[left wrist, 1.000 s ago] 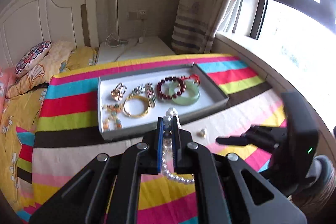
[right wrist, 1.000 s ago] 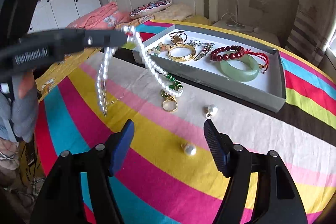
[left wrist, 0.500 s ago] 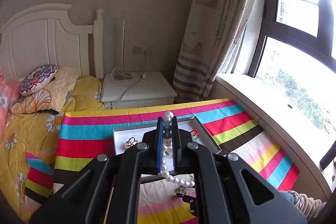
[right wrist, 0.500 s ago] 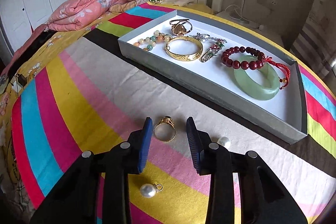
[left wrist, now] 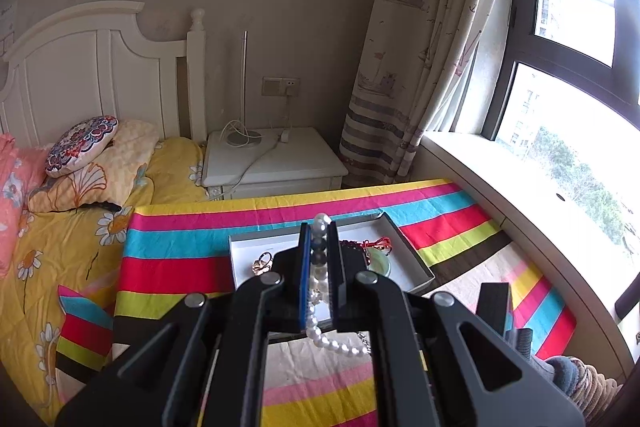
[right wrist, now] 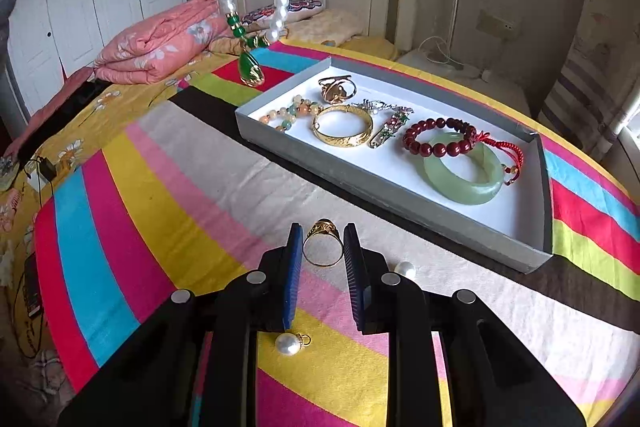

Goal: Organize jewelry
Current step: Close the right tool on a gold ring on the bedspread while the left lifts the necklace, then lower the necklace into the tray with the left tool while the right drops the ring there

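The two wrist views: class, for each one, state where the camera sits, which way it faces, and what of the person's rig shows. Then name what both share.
Left wrist: on the left gripper, raised, facing the headboard and window; its fingers are shut on the pearl necklace.
Right wrist: on the right gripper, low over the striped cloth, facing the tray; its fingers have been closing around the gold ring.
Shared: necklace, tray, cloth, bed.
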Demonstrator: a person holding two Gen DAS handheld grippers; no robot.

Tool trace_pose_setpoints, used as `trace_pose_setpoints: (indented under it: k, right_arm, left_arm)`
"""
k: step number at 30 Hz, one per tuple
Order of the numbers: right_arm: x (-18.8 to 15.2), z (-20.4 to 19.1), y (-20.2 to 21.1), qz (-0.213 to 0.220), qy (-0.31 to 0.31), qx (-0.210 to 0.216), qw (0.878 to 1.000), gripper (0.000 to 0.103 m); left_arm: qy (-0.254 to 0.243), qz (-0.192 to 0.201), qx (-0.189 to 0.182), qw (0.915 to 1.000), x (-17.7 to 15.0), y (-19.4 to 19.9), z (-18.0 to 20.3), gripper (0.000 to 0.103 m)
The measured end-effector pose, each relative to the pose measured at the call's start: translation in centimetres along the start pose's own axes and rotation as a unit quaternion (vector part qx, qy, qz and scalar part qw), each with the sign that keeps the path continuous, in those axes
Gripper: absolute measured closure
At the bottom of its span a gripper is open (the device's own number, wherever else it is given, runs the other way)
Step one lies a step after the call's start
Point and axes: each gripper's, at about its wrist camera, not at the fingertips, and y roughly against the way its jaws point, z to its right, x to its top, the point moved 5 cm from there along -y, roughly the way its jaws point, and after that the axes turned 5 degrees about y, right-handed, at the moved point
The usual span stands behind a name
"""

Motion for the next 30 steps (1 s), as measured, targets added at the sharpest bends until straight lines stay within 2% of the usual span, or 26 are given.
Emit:
trace_pose_setpoints:
  k: [6,14,19,30]
  right_arm:
    - [1.7,2.3,2.1,0.028,-0.009,-0.02,0.999,0.081]
    - [2.8,6.2,2.3,0.035,-0.033,-0.045,0.998,0.081]
    - [3.9,7.2,0.7,0.036,-0.042,-0.028,0.998,0.081]
    - [6.2,5.0,-5.0,0.007,0.004,-0.013,1.0,0.081]
  left_arm:
    - [0.003,-0.004,0.005,1.0,0.5,-1.5,-0.3,0.096]
    - [0.006,-0.014,0.019,0.9997,2.0,-5.1,-0.8,0.096]
    - [0.014,-0.028,0.034,0.9989,3.1,-9.0,-1.6,0.096]
    - [0.009,-0.059,0.063,0.9963,4.5,-17.1,-2.5,0.096]
